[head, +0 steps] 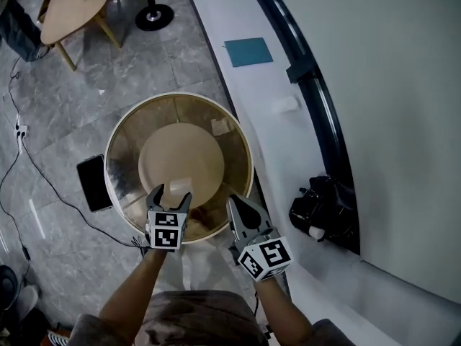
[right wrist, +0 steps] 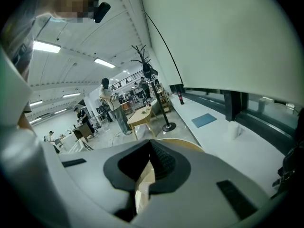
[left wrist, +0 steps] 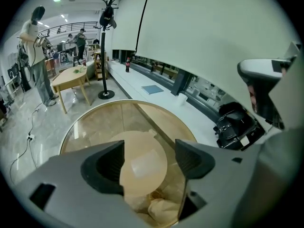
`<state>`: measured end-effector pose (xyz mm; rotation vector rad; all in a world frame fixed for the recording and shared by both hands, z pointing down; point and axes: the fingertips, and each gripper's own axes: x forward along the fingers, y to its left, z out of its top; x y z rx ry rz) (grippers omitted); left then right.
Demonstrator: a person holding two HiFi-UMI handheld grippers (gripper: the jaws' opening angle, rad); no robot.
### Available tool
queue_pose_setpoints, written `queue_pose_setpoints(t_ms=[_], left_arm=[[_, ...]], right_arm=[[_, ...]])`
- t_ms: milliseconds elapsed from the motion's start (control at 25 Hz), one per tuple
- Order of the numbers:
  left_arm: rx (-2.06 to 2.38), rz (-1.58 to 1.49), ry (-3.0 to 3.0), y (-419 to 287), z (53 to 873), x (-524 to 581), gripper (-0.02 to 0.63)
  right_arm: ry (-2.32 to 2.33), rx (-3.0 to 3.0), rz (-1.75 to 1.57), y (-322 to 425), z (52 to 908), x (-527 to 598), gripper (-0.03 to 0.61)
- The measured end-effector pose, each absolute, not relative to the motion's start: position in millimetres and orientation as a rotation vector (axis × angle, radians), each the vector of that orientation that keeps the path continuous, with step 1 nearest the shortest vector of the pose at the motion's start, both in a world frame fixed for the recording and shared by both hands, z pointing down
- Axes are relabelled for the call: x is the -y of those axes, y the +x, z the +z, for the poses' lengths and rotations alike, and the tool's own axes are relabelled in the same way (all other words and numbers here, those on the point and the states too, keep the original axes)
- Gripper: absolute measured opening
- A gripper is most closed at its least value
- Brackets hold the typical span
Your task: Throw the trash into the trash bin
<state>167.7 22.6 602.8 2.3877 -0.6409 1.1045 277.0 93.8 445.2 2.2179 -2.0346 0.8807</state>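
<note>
The round trash bin (head: pixel 180 96) has a white rim and amber see-through walls, and it stands on the grey floor right below me. My left gripper (head: pixel 170 197) hangs over its near rim, open, with nothing touching its pads. In the left gripper view (left wrist: pixel 147 158) a pale, flat scrap (left wrist: pixel 142 167) shows between the jaws, down inside the bin (left wrist: pixel 95 109), clear of them. The same scrap (head: pixel 180 186) lies just beyond the left fingertips. Crumpled pale trash (left wrist: pixel 159 209) sits at the bin's bottom. My right gripper (head: pixel 241 206) points at the near right rim, shut and empty (right wrist: pixel 151 170).
A white ledge (head: pixel 266 121) runs along the bin's right side. On it are a blue pad (head: pixel 248 51), a small white cup (head: pixel 284 104) and a black bag (head: pixel 324 207). A black phone (head: pixel 94 182) and a cable lie on the floor at left. A wooden table (head: pixel 72 6) and a coat-stand base (head: pixel 154 16) stand beyond.
</note>
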Motion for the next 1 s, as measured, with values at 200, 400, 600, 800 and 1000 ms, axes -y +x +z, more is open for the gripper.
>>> queue_pose_setpoints(t_ms=[200, 400, 600, 800, 1000], left_arm=[[0.686, 1.103, 2.315, 170.7, 655.1, -25.4, 0.349], [0.734, 1.055, 2.282, 172.8, 695.3, -27.2, 0.387], [0.755, 1.026, 2.256, 171.8, 718.7, -24.7, 0.387], [0.743, 1.035, 2.252, 169.9, 721.5, -26.9, 0.387], [0.732, 1.031, 2.25, 168.8, 721.0, -26.9, 0.386]], right_arm=[[2.186, 2.035, 0.914, 275.3, 489.2, -87.8, 0.017], [2.156, 2.021, 0.961, 268.1, 529.3, -86.5, 0.017], [2.131, 2.011, 0.994, 263.3, 554.0, -87.8, 0.017], [2.117, 1.99, 1.019, 259.7, 562.6, -91.6, 0.017], [2.11, 1.99, 1.02, 255.8, 563.5, -89.1, 0.017]])
